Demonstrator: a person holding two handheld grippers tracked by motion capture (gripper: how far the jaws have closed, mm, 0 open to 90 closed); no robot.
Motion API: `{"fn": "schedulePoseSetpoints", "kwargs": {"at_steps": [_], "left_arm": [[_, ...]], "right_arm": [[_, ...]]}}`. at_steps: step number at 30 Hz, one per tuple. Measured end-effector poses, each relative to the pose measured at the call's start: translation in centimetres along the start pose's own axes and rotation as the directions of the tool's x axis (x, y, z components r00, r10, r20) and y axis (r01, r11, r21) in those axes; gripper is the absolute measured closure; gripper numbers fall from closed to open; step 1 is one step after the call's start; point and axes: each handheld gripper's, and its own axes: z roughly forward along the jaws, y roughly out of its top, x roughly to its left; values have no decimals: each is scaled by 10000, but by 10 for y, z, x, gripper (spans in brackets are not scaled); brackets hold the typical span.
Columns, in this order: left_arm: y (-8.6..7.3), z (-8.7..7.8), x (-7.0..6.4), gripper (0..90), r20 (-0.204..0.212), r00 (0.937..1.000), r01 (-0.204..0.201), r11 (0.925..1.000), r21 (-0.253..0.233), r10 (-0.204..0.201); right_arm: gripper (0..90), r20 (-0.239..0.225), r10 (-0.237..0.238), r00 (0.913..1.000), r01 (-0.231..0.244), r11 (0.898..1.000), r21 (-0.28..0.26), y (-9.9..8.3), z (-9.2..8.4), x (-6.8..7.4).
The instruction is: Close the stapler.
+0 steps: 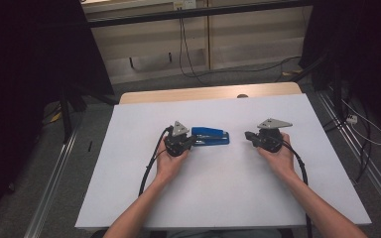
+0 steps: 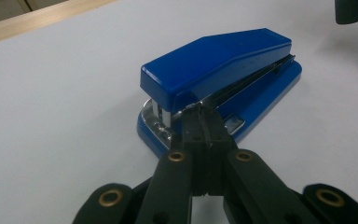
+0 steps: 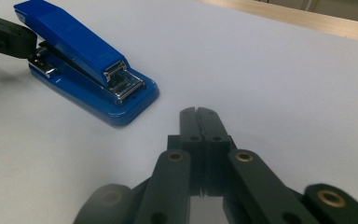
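Blue stapler (image 1: 211, 136): lies flat on the white table (image 1: 228, 198), between the two tools, just beside the left one and well apart from the right one.
Left tool (image 2: 200, 122): jaws pressed together, nothing between them; in its own view the closed tips meet the stapler's end at the seam between top arm and base.
Right tool (image 3: 197, 115): jaws closed flat against each other, holding nothing; tips rest low over bare table.
Stapler from the right tool: ahead and to the left in that tool's view, its metal-fronted end turned toward the tool.
Hands: left hand (image 1: 171, 161) and right hand (image 1: 278, 156) each grip a tool body from behind.
Cables: a black lead trails back from each tool.
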Motion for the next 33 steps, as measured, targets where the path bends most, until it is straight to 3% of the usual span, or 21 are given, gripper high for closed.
{"fn": "schedulePoseSetpoints", "kwargs": {"at_steps": [9, 16, 20, 29, 33], "left_arm": [[-1, -4, -2, 829, 154, 9999, -32, 10000, -27, 33], [0, -15, -3, 730, 417, 9991, 113, 9994, -335, -99], [-1, -21, -3, 612, 338, 9992, 213, 9987, -471, -198], [-1, -31, -3, 199, -348, 9992, 183, 9973, -717, -208], [1, -37, -3, 76, -487, 9983, 287, 9954, -909, -332]], "right_arm": [[771, -190, 176, 9997, -180, 9996, -223, -1, -6, -2], [515, -153, 336, 9993, -342, 9984, -460, 0, -11, -1], [362, -111, 509, 9986, -515, 9973, -527, 0, -11, -1], [88, -73, 782, 9969, -785, 9947, -661, 2, -14, 3], [54, -40, 770, 9970, -771, 9936, -824, 3, -16, 5]]}}
